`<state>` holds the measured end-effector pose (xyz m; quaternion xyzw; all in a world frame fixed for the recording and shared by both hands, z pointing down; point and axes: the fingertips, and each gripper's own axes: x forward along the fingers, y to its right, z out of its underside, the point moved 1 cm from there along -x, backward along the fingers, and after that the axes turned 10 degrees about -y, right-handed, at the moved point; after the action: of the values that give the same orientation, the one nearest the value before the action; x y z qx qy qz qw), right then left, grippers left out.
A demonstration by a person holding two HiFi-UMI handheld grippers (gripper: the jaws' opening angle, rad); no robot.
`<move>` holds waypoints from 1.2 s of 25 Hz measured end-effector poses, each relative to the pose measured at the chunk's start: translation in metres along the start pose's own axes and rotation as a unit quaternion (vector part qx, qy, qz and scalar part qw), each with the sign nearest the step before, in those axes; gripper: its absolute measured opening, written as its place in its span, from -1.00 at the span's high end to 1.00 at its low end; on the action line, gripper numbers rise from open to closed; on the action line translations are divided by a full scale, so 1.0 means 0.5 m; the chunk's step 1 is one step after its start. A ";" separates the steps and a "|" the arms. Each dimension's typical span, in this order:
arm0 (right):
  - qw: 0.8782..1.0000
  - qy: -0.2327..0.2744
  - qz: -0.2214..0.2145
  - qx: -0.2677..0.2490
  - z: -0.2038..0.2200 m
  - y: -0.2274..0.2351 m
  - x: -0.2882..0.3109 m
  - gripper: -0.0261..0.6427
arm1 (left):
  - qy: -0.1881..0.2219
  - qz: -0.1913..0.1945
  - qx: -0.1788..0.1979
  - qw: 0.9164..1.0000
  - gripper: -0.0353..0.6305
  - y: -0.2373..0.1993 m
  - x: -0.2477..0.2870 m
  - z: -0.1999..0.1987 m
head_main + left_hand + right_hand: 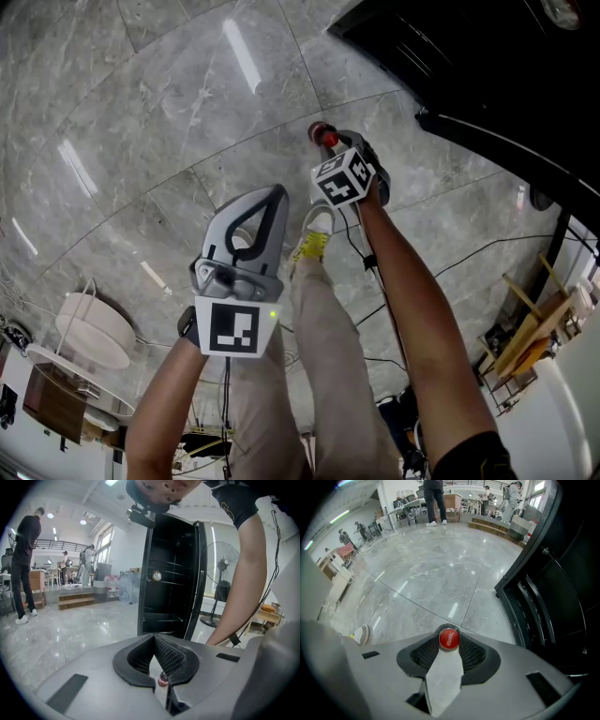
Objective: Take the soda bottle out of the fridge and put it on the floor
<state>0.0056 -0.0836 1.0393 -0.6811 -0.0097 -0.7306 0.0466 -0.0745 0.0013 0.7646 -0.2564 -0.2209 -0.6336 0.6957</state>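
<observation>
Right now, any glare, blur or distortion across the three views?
Head view: ceiling-light streaks glare on the glossy floor; the fridge is near-black, no detail. Left gripper view: strong fisheye, dark corners, washed-out windows. Right gripper view: same fisheye, floor joints bowed; the soda bottle, seen cap-on, is sharp.

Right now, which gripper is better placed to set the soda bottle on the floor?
Right. The right gripper is clamped on the soda bottle at its red cap, pointing down over the floor. The left gripper is shut, empty, facing the fridge.
</observation>
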 end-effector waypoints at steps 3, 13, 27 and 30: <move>1.000 -0.001 -0.003 0.005 0.002 0.004 -0.001 0.55 | -0.001 0.000 -0.001 1.000 0.84 0.000 0.002 0.000; 1.000 0.000 -0.003 0.008 0.004 -0.003 -0.001 0.55 | -0.005 -0.001 -0.003 1.000 0.84 -0.008 0.002 0.003; 1.000 0.014 -0.010 0.017 -0.012 -0.010 -0.014 0.56 | -0.003 0.000 0.002 1.000 0.84 -0.009 -0.002 -0.014; 1.000 0.011 -0.012 0.019 -0.007 -0.010 -0.017 0.55 | -0.001 0.000 0.003 1.000 0.84 -0.007 -0.005 -0.019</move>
<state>0.0025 -0.0783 1.0310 -0.6718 -0.0306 -0.7384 0.0509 -0.0784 -0.0031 0.7559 -0.2555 -0.2235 -0.6326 0.6961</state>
